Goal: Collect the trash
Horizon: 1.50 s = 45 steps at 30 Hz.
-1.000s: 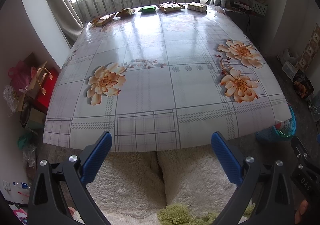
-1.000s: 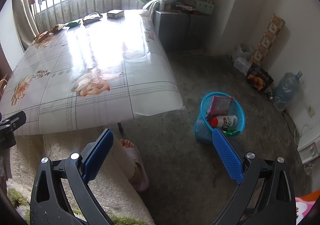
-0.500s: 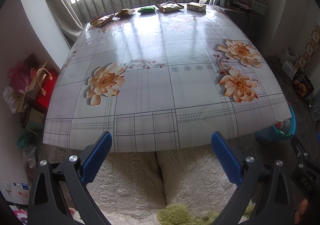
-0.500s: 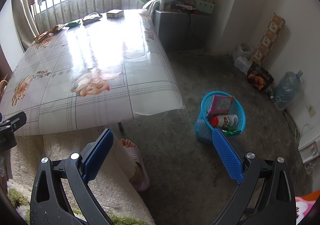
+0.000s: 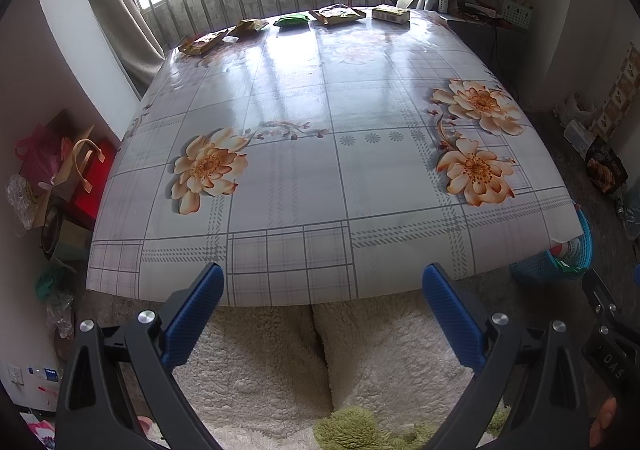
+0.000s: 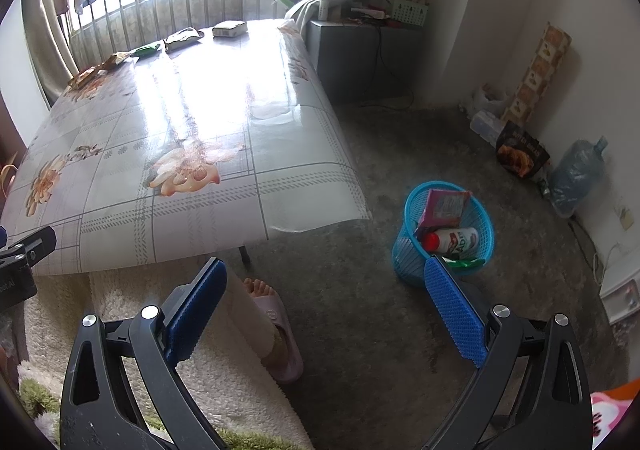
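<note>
Left wrist view shows the left gripper with jaws spread wide and holding nothing, poised over the near edge of the bench. Far ahead of the jaws, along the bench's far edge, lies a row of trash: a brown wrapper, a smaller brown packet, a green packet, a pale wrapper and a small box. All sit well apart from the jaws.

Right wrist view shows the right gripper likewise wide open and empty, low over the floor. Just beyond its right-hand jaw stands the blue basket, with a pink packet and a white bottle inside it.

Against the pictures of a second ago, almost nothing has shifted: both views sit the same, both pairs of jaws equally wide. That stillness suggests a pause between drops, with the right gripper done at the basket. Five pieces remain on the bench, so the next move probably calls for a long reach forward.
</note>
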Motion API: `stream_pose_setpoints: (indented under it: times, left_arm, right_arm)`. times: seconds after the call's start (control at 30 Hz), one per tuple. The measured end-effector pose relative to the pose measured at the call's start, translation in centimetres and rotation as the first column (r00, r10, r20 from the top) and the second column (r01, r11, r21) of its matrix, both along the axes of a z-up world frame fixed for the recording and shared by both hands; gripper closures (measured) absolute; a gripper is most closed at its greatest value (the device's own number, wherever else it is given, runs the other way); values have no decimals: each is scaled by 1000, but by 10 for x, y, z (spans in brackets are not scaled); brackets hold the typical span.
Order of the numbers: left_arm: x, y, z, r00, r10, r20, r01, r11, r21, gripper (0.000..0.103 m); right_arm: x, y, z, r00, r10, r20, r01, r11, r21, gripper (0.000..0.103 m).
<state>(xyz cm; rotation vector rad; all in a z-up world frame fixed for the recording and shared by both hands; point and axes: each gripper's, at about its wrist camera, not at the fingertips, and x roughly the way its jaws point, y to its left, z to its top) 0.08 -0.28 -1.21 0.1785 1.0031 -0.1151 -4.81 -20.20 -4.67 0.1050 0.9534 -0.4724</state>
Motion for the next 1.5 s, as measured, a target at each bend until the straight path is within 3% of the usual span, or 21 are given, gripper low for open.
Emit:
stream_pose_setpoints:
  times: [1.5]
  left_arm:
    - [-1,1,0,1000,1,1,-1,1000,-1,6]
  right_arm:
    - [0,5,0,1000,4,-2,-4,1000,12,8]
